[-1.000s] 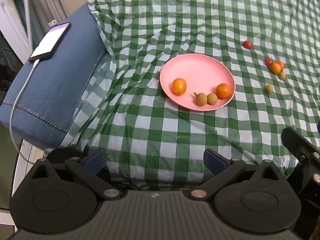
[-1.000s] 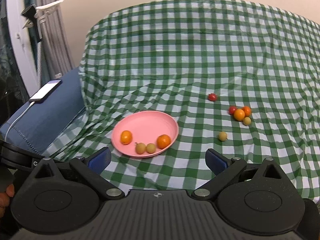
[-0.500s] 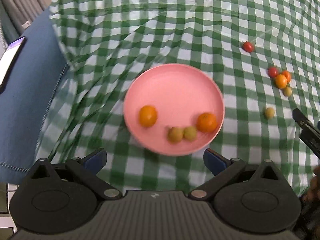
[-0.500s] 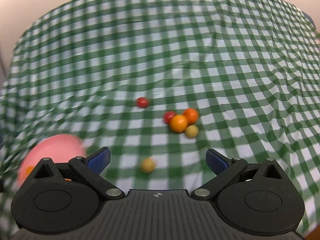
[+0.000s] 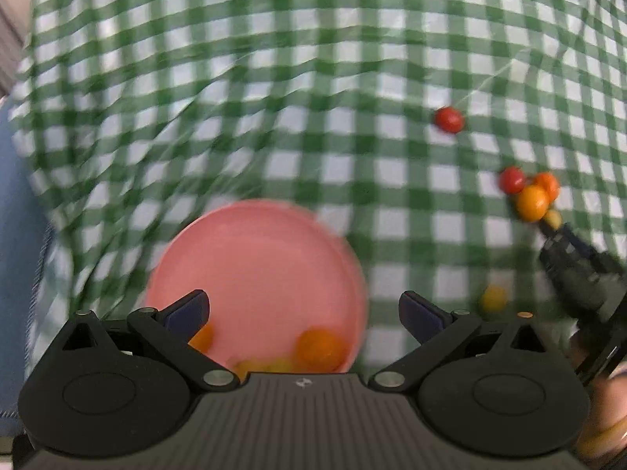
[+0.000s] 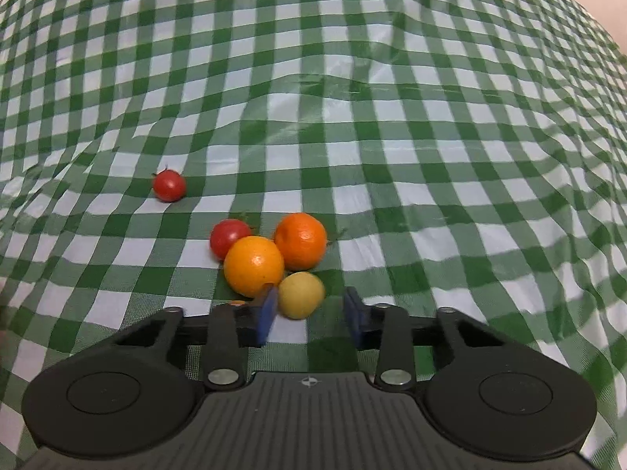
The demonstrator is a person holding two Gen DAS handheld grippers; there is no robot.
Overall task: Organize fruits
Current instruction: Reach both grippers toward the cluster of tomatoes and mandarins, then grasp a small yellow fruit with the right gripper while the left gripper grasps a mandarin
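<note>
- A green-and-white checked cloth [image 6: 392, 117] covers the whole surface, wrinkled in places.
- The right gripper [image 6: 309, 315] sits low over the cloth with its blue fingers [image 6: 266, 315] partly closed around a small yellow fruit [image 6: 301, 294]. The left finger is just beside the fruit and the right finger stands a little apart, so nothing is clamped.
- Touching the yellow fruit from behind is a light orange fruit [image 6: 254, 266], with a darker orange fruit [image 6: 301, 240] and a red cherry tomato [image 6: 229, 237] pressed into the same cluster.
- A second red tomato [image 6: 169, 185] lies alone, farther back and to the left.
- The left gripper [image 5: 303, 313] hovers spread wide above a pink plate [image 5: 254, 258]; this view is blurred.
- The plate holds an orange fruit [image 5: 320, 348] near its front rim, plus other orange and yellowish fruits partly hidden by the gripper.
- Another yellow fruit [image 5: 493, 298] lies on the cloth right of the plate.
</note>
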